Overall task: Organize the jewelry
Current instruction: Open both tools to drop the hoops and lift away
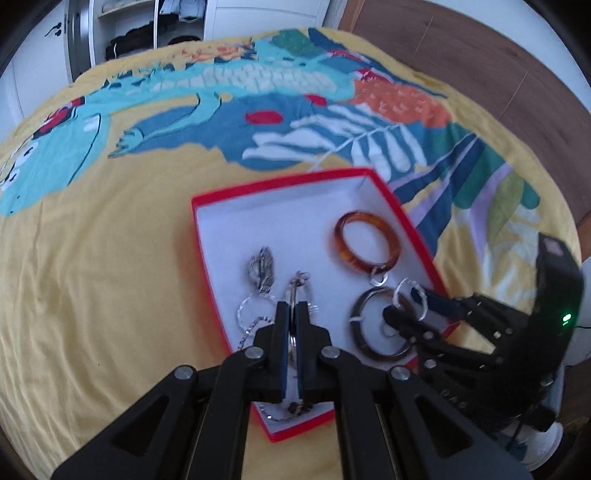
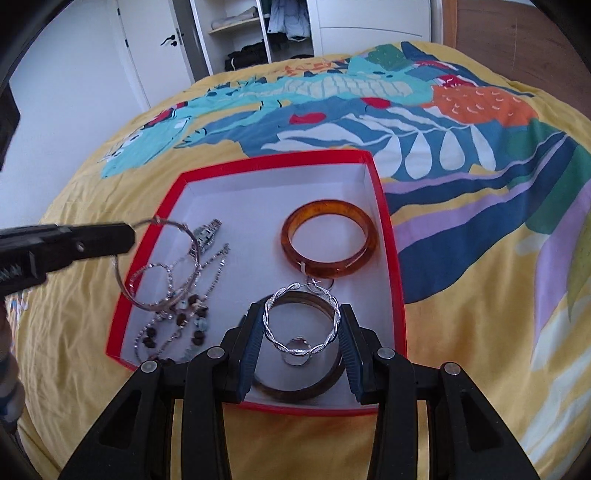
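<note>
A red box with a white inside lies on the bed. It holds an amber bangle, a dark bangle, a silver pendant and chains with beads. My left gripper is shut on a thin metal bangle, held over the box's left side. My right gripper holds a twisted silver hoop between its pads, above the dark bangle.
The box lies on a yellow bedspread with a bright blue and orange print. A white wardrobe with open shelves stands behind the bed. A wooden headboard is at the right.
</note>
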